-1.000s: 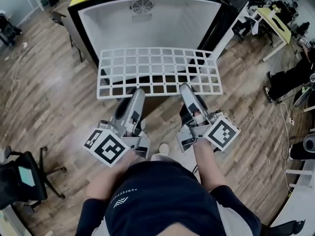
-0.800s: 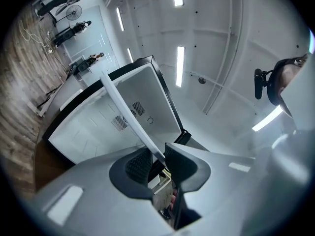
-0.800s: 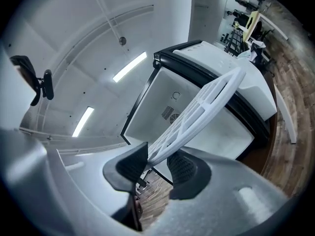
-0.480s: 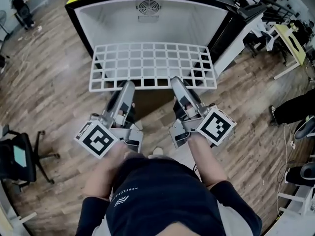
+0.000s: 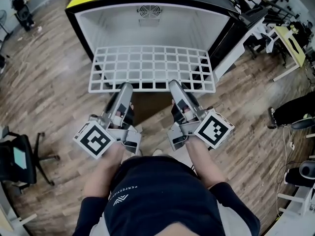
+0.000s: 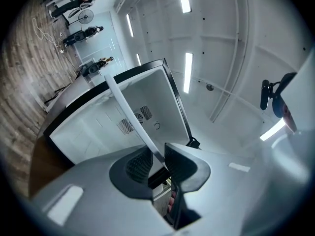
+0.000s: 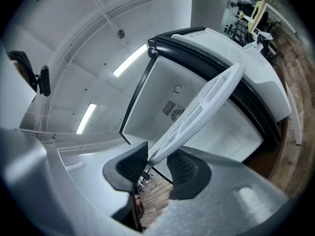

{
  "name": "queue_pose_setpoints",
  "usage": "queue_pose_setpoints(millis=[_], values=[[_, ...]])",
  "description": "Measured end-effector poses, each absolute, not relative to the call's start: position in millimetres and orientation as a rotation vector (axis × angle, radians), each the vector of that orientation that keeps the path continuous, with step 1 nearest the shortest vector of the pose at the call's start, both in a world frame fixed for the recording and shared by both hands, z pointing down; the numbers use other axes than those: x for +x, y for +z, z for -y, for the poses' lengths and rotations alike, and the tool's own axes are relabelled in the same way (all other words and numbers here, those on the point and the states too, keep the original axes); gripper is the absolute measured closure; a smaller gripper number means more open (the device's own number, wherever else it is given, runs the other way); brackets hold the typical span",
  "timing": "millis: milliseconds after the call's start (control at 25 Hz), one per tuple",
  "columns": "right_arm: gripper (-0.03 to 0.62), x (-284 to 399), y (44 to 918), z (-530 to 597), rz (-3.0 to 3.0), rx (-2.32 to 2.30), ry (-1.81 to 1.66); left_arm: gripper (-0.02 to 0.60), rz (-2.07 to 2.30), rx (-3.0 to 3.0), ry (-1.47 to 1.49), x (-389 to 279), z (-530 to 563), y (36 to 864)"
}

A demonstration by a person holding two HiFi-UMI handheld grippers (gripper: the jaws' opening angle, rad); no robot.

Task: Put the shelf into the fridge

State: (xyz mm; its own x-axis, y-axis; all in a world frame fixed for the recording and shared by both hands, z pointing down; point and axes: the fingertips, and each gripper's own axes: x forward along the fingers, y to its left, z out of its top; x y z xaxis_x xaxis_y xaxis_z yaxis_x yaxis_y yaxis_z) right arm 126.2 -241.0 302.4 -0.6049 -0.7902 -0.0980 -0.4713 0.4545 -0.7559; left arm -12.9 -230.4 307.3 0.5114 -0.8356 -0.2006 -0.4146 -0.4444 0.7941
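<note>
white grid shelf (image 5: 152, 65) was held roughly level in the air, its far edge at the open front of the fridge (image 5: 78, 21), above the wood floor (image 5: 44, 82). left gripper (image 5: 125, 86) was clenched on the shelf's near rim. right gripper (image 5: 175, 84) was clamped on that same rim, further along.

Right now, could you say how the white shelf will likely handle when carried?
Probably stiff: the shelf juts flat, unsagging, from the left gripper and right gripper. Likely light, being an open grid. Its thin edge might pivot.
</note>
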Motion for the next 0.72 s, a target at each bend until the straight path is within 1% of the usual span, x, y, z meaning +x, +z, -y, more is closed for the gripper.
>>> queue_pose_setpoints(millis=[720], values=[[0.467, 122.8, 301.6, 248.1, -2.278, -1.074, -0.956, 0.499, 0.999, 2.04, -0.785, -16.4, 236.5, 311.5]])
